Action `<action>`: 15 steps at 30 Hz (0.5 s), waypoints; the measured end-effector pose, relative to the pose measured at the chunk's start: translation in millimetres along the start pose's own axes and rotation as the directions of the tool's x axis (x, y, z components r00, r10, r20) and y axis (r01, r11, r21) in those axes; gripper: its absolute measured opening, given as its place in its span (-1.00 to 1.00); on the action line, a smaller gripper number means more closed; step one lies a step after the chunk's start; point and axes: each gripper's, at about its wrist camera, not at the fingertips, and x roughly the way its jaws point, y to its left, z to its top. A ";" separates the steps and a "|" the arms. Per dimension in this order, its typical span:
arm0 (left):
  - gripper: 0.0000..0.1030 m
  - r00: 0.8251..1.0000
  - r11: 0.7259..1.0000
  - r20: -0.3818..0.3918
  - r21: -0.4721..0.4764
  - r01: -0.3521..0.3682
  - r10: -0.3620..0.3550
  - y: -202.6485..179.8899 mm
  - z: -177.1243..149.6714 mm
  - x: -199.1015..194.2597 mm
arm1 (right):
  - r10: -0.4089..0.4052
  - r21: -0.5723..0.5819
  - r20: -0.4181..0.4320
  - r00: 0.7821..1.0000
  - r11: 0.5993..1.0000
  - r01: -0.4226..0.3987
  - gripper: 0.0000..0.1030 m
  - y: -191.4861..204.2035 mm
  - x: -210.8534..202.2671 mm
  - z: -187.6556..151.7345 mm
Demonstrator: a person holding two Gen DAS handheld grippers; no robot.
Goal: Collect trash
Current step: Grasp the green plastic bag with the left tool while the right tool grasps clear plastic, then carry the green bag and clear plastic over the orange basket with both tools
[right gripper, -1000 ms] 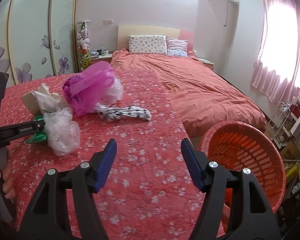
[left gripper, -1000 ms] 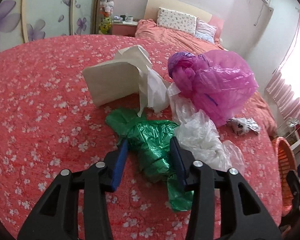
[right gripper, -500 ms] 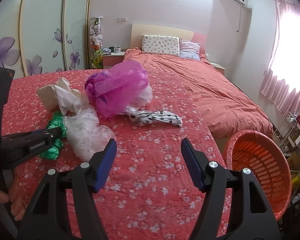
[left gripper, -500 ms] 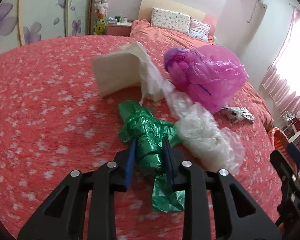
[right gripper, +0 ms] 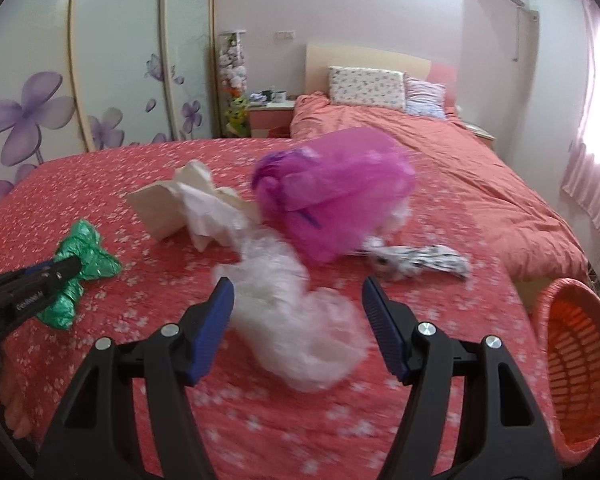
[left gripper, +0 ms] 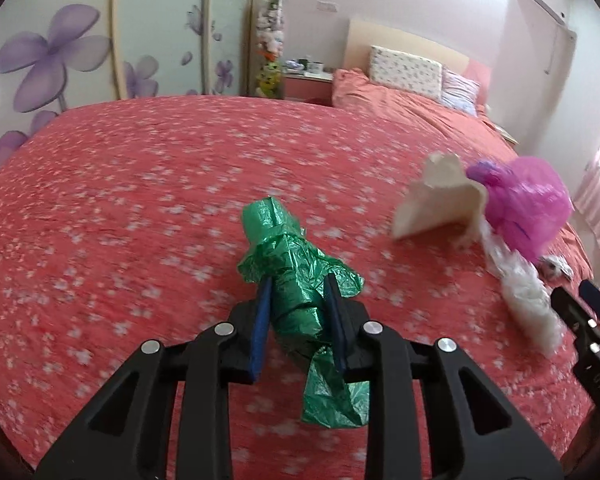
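Note:
My left gripper (left gripper: pixel 298 285) is shut on a crumpled green plastic bag (left gripper: pixel 296 276), held just above the red flowered cloth; the same green bag (right gripper: pixel 85 258) shows at the left of the right wrist view. My right gripper (right gripper: pixel 298 290) is open, its blue pads on either side of a clear plastic bag (right gripper: pixel 296 316) without touching it. Behind lie a pink plastic bag (right gripper: pixel 332 196), a beige paper bag (right gripper: pixel 160 210) with white tissue (right gripper: pixel 210 218), and a black-and-white wrapper (right gripper: pixel 424 260).
An orange woven basket (right gripper: pixel 580 376) stands on the floor off the right edge of the red-covered surface (right gripper: pixel 260 412). A bed (right gripper: pixel 460 168) with pillows lies beyond, a bedside table (right gripper: pixel 270 114) and wardrobe doors (right gripper: pixel 120 60) at the back left.
My left gripper closed on the green bag and carried it left, away from the pile. My right gripper swung left from the basket side to the clear plastic bag.

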 end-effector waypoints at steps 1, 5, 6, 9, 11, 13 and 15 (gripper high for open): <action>-0.48 1.000 1.000 0.005 -0.003 -0.007 0.007 3.3 1.9 0.0 | -0.001 -0.004 -0.007 1.000 1.000 0.001 0.27 2.7 3.6 0.2; -0.48 1.000 1.000 0.014 -0.008 -0.011 0.011 7.7 5.6 -0.9 | -0.011 -0.007 -0.072 0.997 1.000 0.010 0.27 4.3 23.0 0.3; -0.48 1.000 1.000 0.016 -0.008 -0.010 0.010 8.8 5.7 -0.7 | -0.005 0.000 -0.088 0.996 1.000 0.005 0.27 2.5 25.4 -0.3; -0.48 1.000 1.000 0.019 -0.007 -0.007 0.008 8.9 5.1 -1.1 | 0.009 0.026 -0.124 0.992 1.000 -0.006 0.17 -2.6 33.1 -1.6; -0.48 1.000 1.000 0.020 -0.006 -0.005 0.005 7.4 7.0 0.2 | 0.024 0.031 -0.143 0.989 0.999 -0.020 -0.28 -4.2 35.8 -3.2; -0.48 1.000 1.000 0.021 -0.003 -0.002 0.002 5.4 8.1 -0.6 | 0.023 0.026 -0.131 0.991 0.999 -0.020 -0.40 -4.3 33.1 -3.6; -0.48 1.000 1.000 0.025 0.001 0.001 -0.001 2.0 9.0 -2.1 | 0.021 0.012 -0.104 0.994 1.000 -0.020 -0.44 -2.0 27.3 -4.7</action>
